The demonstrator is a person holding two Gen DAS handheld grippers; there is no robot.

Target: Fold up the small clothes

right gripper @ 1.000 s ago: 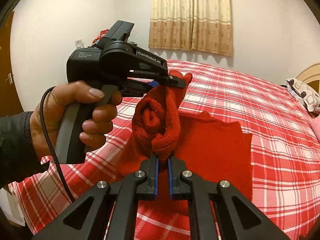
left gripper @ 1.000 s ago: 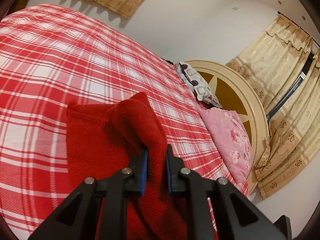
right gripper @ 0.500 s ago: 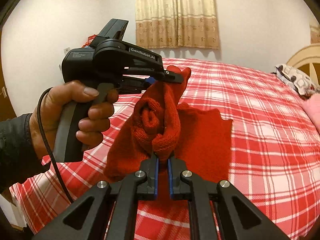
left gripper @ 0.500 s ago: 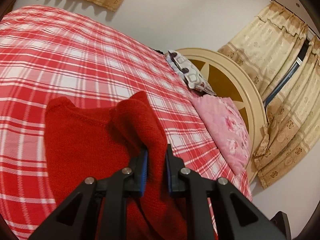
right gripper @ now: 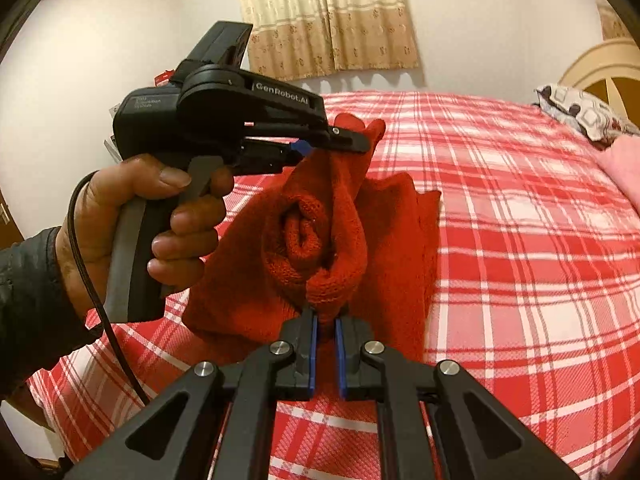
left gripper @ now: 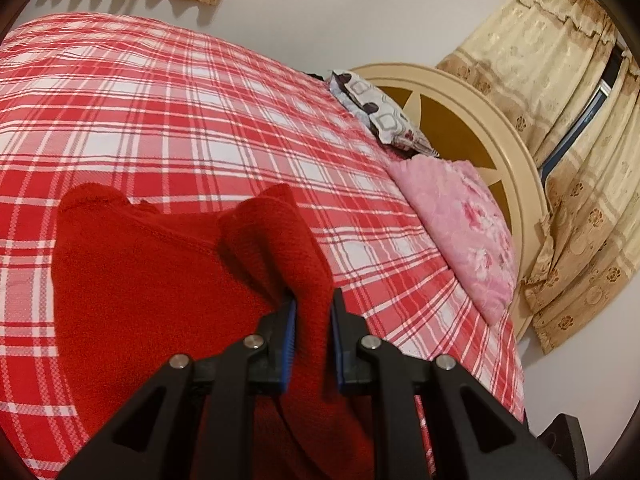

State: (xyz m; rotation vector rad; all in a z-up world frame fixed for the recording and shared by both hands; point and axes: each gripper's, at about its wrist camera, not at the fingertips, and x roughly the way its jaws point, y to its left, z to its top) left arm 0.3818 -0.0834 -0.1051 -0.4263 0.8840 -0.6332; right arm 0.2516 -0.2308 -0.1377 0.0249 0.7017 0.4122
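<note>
Bedroom with pale walls, patterned beige curtains [right gripper: 326,20], a round cream headboard [left gripper: 472,128]; red-and-white plaid bedspread [left gripper: 160,120] as the work surface.

Red knitted garment [right gripper: 320,236], likely a small sweater, half lifted off the bedspread: one edge raised and bunched between the two tongs, lower part draped on the plaid. Left gripper [left gripper: 313,316] nearly closed, blue pads pinching a thick fold of the knit. Right gripper [right gripper: 324,332] clamped fully on a gathered tip of the same edge. Left hand [right gripper: 160,216] wrapped round its handle, cable trailing below.

Step in hand, by the look of it: carrying the held edge across to lay a fold. To do well: keep both grips firm, pull the edge taut between the tongs so the rolled middle opens flat, hold both ends level, lower onto the resting half with edges aligned, release only once the knit lies down.

Materials: garment of chunky ribbed yarn, soft, stretchy, prone to curl and sag. Bedspread woven, slightly wrinkled. Pink floral pillow [left gripper: 472,224] quilted and plump, beside a grey-patterned pillow [left gripper: 380,112]. Tongs of matte black plastic with metal pivots.
</note>
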